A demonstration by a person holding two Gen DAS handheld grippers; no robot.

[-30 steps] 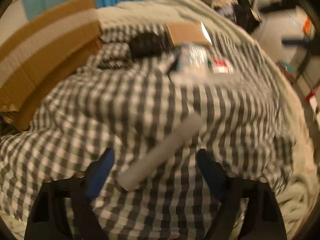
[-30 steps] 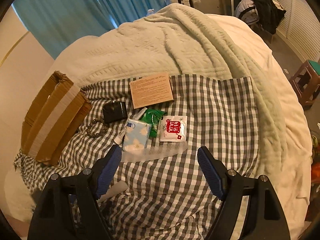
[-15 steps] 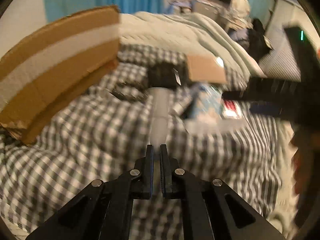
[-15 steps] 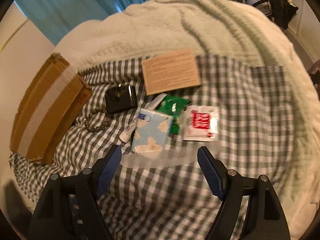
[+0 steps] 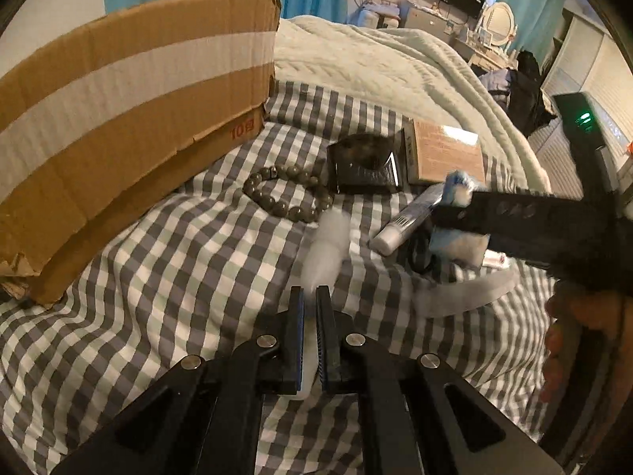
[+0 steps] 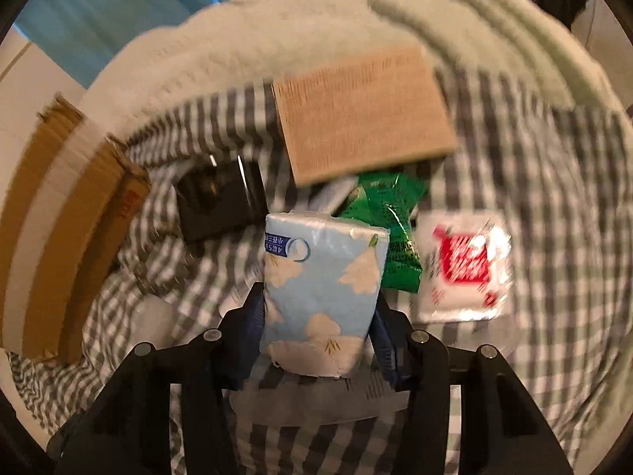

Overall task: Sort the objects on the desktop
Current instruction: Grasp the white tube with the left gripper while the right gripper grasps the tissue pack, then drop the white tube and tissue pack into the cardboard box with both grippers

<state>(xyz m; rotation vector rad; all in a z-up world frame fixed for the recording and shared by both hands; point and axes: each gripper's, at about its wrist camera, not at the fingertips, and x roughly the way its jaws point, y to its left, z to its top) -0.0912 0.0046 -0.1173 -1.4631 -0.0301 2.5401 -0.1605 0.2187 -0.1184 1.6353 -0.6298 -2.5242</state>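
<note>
Pinching a white tube (image 5: 325, 251) between pressed-together jaws, the left gripper (image 5: 311, 297) lifts it above the checked cloth (image 5: 166, 277) toward the cardboard box (image 5: 118, 118) at its left edge, presumably for sorting; the right gripper (image 6: 316, 304), whose jaws have just been closing, clasps the blue tissue pack (image 6: 320, 289).

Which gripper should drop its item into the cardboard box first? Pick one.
Left. The left gripper is shut on the white tube, with the cardboard box close beside it. The right gripper has only just been closing around the tissue pack.
</note>
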